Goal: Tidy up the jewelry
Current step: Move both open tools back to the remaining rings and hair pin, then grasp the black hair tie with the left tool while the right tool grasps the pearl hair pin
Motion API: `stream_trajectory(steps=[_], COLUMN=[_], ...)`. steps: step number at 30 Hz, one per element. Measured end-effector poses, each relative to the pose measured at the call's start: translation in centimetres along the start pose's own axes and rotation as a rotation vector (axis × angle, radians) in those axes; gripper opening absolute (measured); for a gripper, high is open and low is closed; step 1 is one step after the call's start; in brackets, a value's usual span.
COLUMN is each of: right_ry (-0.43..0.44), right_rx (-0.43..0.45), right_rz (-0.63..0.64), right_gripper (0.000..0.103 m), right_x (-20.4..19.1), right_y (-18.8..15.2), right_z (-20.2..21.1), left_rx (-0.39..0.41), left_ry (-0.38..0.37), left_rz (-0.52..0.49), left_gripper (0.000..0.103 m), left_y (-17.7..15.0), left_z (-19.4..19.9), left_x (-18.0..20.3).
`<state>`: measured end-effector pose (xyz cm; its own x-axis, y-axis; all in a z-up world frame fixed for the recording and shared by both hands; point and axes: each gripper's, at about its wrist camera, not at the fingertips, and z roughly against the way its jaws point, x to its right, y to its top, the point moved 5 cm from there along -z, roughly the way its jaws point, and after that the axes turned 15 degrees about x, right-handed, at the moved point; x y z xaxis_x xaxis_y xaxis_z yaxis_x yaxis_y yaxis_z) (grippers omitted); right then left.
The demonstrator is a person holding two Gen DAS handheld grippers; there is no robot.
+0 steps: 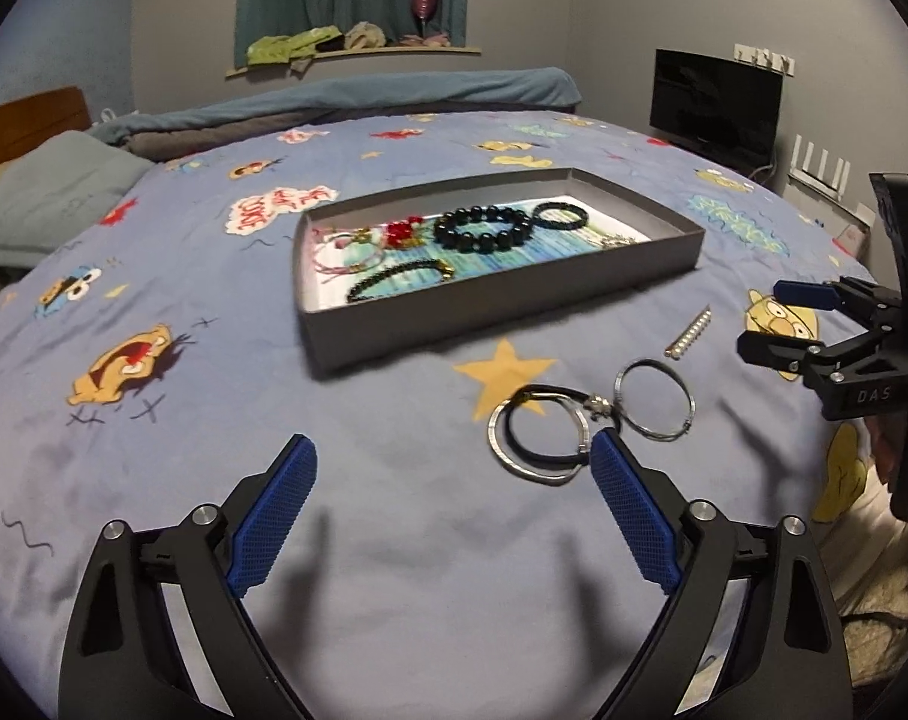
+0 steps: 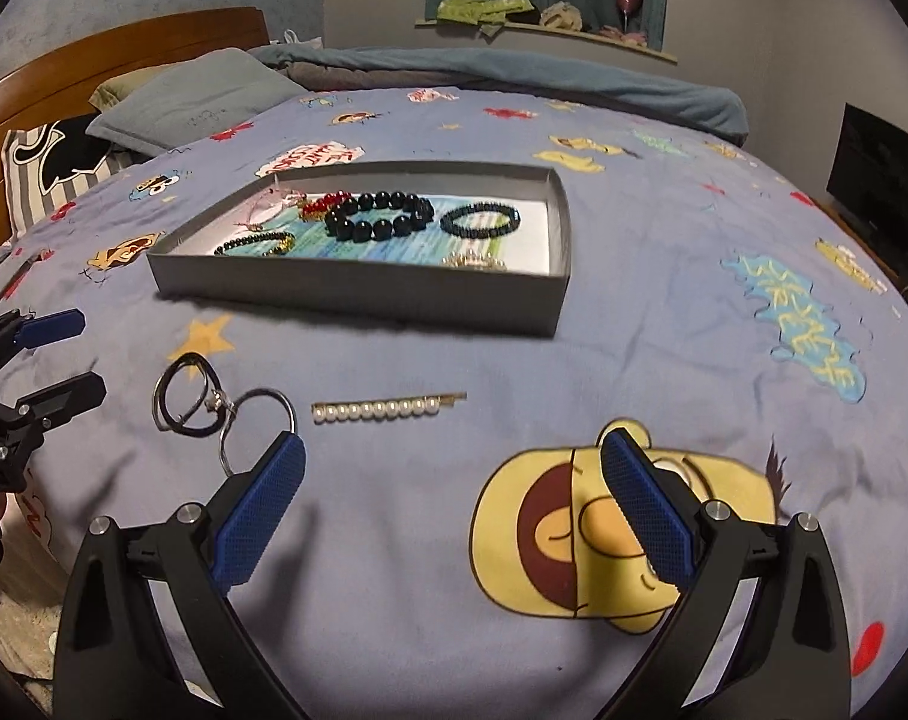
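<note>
A grey shallow box [image 1: 646,204] [image 2: 358,285] lies on the bed and holds several bracelets, among them a big black bead bracelet [image 1: 483,229] [image 2: 377,216]. On the bedspread lie a silver bangle with a black cord bracelet [image 1: 541,435] [image 2: 184,399], a thin silver ring bangle [image 1: 655,399] [image 2: 256,429] and a pearl hair clip [image 1: 688,333] [image 2: 388,408]. My left gripper [image 1: 454,474] is open and empty, its right finger beside the bangles. My right gripper [image 2: 454,468] is open and empty near the pearl clip; it also shows in the left wrist view [image 1: 778,321].
The blue cartoon bedspread [image 1: 394,540] covers the bed. Pillows [image 2: 190,99] and a wooden headboard [image 2: 94,60] are at the far left. A folded blanket [image 1: 394,90] lies at the back. A black monitor [image 1: 715,105] stands right of the bed.
</note>
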<state>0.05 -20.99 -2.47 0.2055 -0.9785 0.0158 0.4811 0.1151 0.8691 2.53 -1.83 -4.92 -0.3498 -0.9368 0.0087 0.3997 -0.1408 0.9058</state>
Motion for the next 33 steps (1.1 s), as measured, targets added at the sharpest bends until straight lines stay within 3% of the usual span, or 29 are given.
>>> stream_trajectory(steps=[2,4,11,15,18,33], right_ry=[0.003,0.007,0.02,0.029,0.032,0.044], right_rx=[-0.003,-0.001,0.009,0.01,0.012,0.011], right_rz=[-0.011,-0.017,-0.02,-0.027,-0.023,-0.034], right_gripper=[0.098,0.098,0.098,0.098,0.098,0.098], right_x=[0.0,0.0,-0.2,-0.3,-0.5,-0.6], right_y=[-0.4,-0.5,-0.5,-0.6,-0.6,-0.6], right_z=[-0.1,0.0,0.1,0.1,0.0,0.0], left_rx=[0.001,-0.008,-0.064,-0.077,-0.105,-0.145], left_ry=[-0.011,-0.038,-0.116,-0.102,-0.101,-0.059], left_rz=[-0.003,0.0,0.009,0.014,0.014,-0.032], left_gripper=[0.089,0.069,0.032,0.029,0.017,0.016], left_y=[0.1,0.2,-0.3,-0.5,-0.8,-1.4], left_z=[-0.3,-0.7,-2.5,-3.3,-3.9,-6.0], left_x=[0.5,0.9,2.5,2.4,2.4,2.6])
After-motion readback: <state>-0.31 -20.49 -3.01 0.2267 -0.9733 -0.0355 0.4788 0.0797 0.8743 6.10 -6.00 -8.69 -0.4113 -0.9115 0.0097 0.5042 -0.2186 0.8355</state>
